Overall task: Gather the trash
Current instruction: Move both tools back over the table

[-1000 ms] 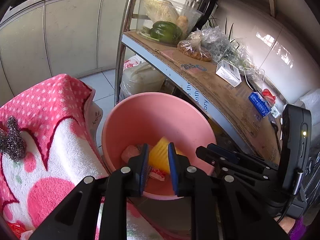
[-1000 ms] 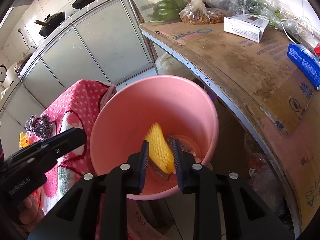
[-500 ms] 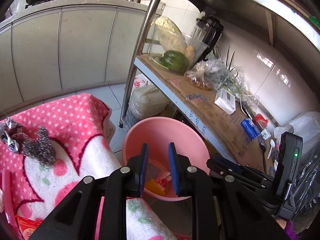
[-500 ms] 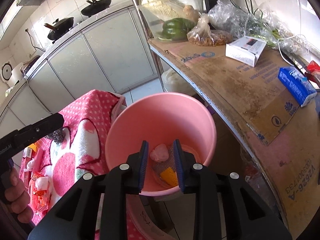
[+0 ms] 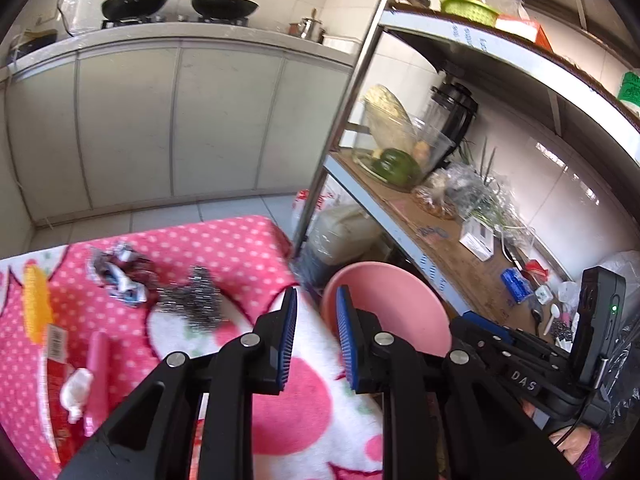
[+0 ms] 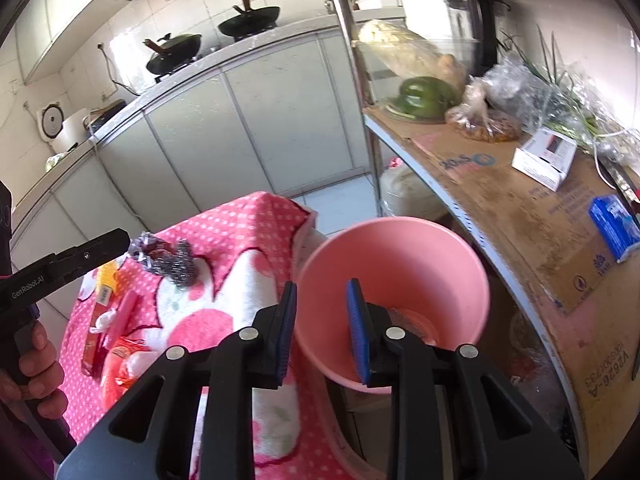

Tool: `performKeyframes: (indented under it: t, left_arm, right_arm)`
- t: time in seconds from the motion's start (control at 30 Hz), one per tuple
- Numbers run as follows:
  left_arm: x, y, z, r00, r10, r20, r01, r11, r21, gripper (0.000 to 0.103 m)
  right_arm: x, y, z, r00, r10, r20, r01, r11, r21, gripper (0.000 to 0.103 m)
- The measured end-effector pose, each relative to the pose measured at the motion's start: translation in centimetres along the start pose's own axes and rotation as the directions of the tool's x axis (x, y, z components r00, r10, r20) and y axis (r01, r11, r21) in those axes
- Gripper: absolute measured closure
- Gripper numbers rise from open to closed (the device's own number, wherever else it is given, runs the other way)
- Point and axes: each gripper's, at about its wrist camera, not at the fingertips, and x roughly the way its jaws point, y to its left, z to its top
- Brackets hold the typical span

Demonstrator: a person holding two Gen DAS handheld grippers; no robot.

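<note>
A pink bin (image 6: pixel 400 264) stands to the right of a table under a pink dotted blanket (image 5: pixel 224 248); trash lies at its bottom. On the blanket lie a steel wool pad (image 5: pixel 196 300), a crumpled foil wrapper (image 5: pixel 120 272), a yellow foam net (image 5: pixel 36 304), a red packet (image 6: pixel 120 360) and a pink stick (image 5: pixel 98 364). My left gripper (image 5: pixel 314 332) is open and empty above the blanket's right edge. My right gripper (image 6: pixel 322 328) is open and empty over the bin's near rim. The left gripper also shows in the right wrist view (image 6: pixel 96 248).
A metal shelf rack (image 6: pixel 500 200) lined with cardboard stands right of the bin, with a glass bowl of vegetables (image 6: pixel 420 84), bagged food, a white box (image 6: pixel 544 156) and a blue packet (image 6: pixel 616 228). Kitchen cabinets (image 5: pixel 180 128) with woks run behind.
Both grippers have pulled back and up from the bin. The yellow foam net fell from the right gripper into the bin. Both views swung left; more of the blanket and trash shows.
</note>
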Motion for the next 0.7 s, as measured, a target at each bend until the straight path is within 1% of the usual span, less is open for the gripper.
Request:
performKeyframes:
  t: [0.17,0.3,0.33,0.37,0.43,0.47,0.6,0.7]
  left_arm:
    - [-3.4,3.8,0.1,0.998,0.061,0.031,-0.06,0.998,-0.03,0.084]
    - [-6.0,7.6,0.2,0.991,0.126,0.046,-0.122,0.99,-0.064,0.084]
    - [-6.7,8.8,0.2,0.987,0.151,0.05,-0.147,0.986,-0.074,0.084]
    - [-7.1,9.8,0.2,0.984,0.172,0.053,-0.167,0.982,-0.083,0.084]
    - [-8.1,12.2,0.2,0.975,0.219,0.05,-0.212,0.971,-0.112,0.084]
    - [-8.4,13.4,0.1,0.97,0.237,0.045,-0.23,0.965,-0.127,0.084]
    - [-9.5,18.1,-0.1,0.957,0.289,0.011,-0.28,0.937,-0.21,0.084]
    - [-9.4,21.2,0.0,0.946,0.324,-0.01,-0.315,0.912,-0.263,0.084]
  right_arm:
    - [0.3,2.6,0.3,0.999,0.035,-0.009,-0.035,0.999,-0.029,0.077]
    - [1.0,4.7,0.6,0.997,0.075,-0.027,-0.076,0.996,-0.043,0.076]
    - [1.2,5.3,0.7,0.996,0.082,-0.031,-0.083,0.995,-0.052,0.076]
    - [1.5,6.0,0.7,0.995,0.092,-0.037,-0.094,0.994,-0.062,0.072]
    - [2.0,7.2,0.9,0.993,0.108,-0.045,-0.111,0.991,-0.079,0.066]
    - [2.3,7.9,1.0,0.992,0.115,-0.048,-0.119,0.989,-0.089,0.065]
    - [3.4,10.3,1.3,0.988,0.141,-0.066,-0.148,0.982,-0.115,0.063]
    - [4.4,11.8,1.6,0.984,0.157,-0.079,-0.166,0.978,-0.128,0.063]
